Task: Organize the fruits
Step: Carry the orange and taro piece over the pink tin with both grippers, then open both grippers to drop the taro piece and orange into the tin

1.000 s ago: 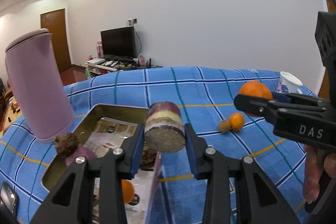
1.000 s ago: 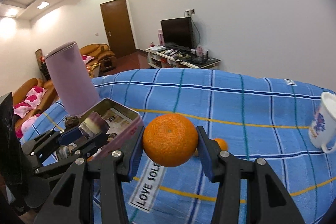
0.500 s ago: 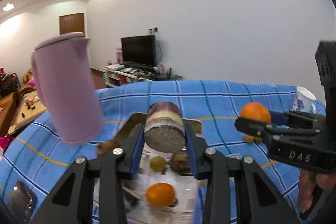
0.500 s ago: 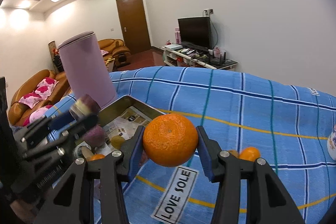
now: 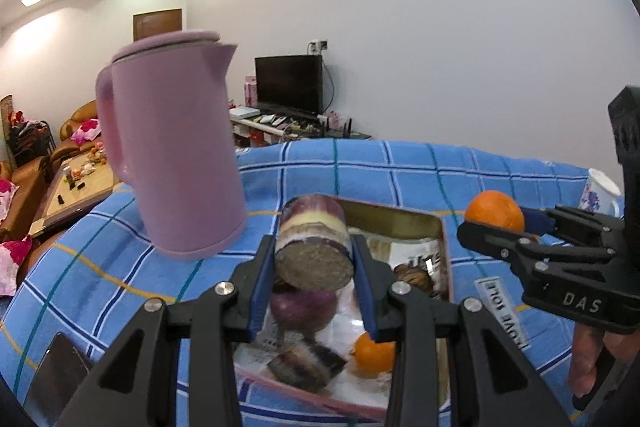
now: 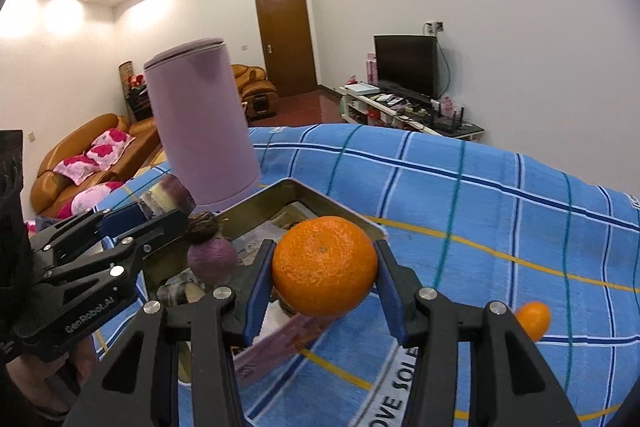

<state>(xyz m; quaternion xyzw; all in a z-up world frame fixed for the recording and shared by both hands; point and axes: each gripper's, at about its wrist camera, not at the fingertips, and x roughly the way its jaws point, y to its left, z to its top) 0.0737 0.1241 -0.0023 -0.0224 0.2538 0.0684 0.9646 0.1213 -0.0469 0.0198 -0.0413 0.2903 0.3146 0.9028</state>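
Note:
My left gripper [image 5: 314, 301] is shut on a purple sugarcane piece [image 5: 313, 247] and holds it above the metal tray [image 5: 404, 217]. The tray holds a purple round fruit [image 5: 303, 307], another sugarcane piece [image 5: 306, 367], a small orange [image 5: 372, 351] and a dark brown fruit [image 5: 414, 279]. My right gripper [image 6: 322, 301] is shut on a large orange [image 6: 325, 265], held over the tray's right edge [image 6: 340, 211]. The right gripper with the orange [image 5: 494, 211] also shows in the left wrist view, and the left gripper [image 6: 160, 219] in the right wrist view.
A pink kettle [image 5: 172, 151] stands on the blue checked cloth [image 5: 400, 167] left of the tray. A small orange [image 6: 532, 319] lies on the cloth to the right. A white mug [image 5: 600, 191] stands at the far right. A phone [image 5: 56, 375] lies at the near left.
Both grippers have moved left toward the tray with their fruits held. The left gripper now hovers over the tray's middle; the right gripper has come over the tray's right edge.

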